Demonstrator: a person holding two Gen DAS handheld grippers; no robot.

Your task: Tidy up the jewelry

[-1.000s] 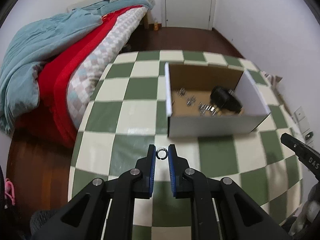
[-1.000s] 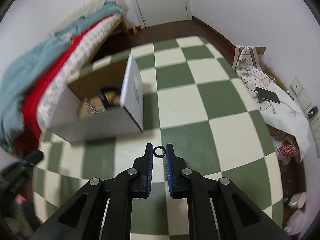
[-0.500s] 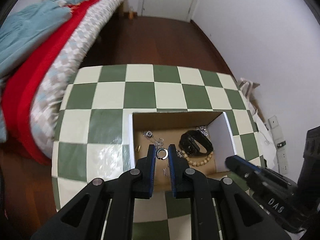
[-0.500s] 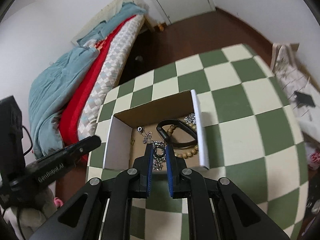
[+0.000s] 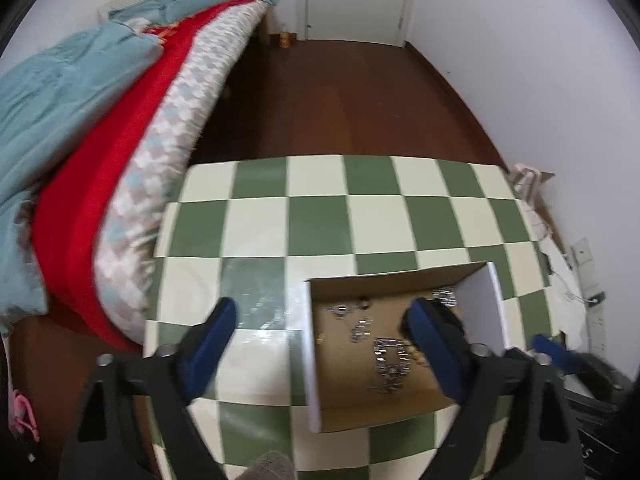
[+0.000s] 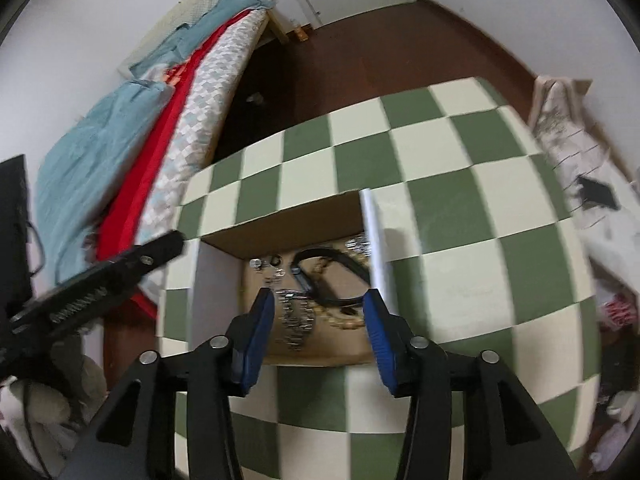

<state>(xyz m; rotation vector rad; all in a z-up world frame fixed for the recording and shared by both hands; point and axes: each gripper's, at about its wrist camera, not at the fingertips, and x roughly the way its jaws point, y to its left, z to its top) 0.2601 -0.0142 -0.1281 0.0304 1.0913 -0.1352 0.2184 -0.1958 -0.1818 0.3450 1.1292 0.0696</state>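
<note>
Left wrist view: left gripper [image 5: 320, 320] fingers spread wide, empty, above the cardboard box [image 5: 494, 300] of chains on the checkered bench [image 5: 320, 220]; right gripper [image 6: 320, 312] likewise wide and empty.

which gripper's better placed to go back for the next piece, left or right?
Close call, slight edge right. Both grippers are open and empty over the cardboard box. The right gripper sits centred over it, the left gripper straddles its left wall. No loose jewelry shows on the checkered table, so neither has a visible target.
</note>
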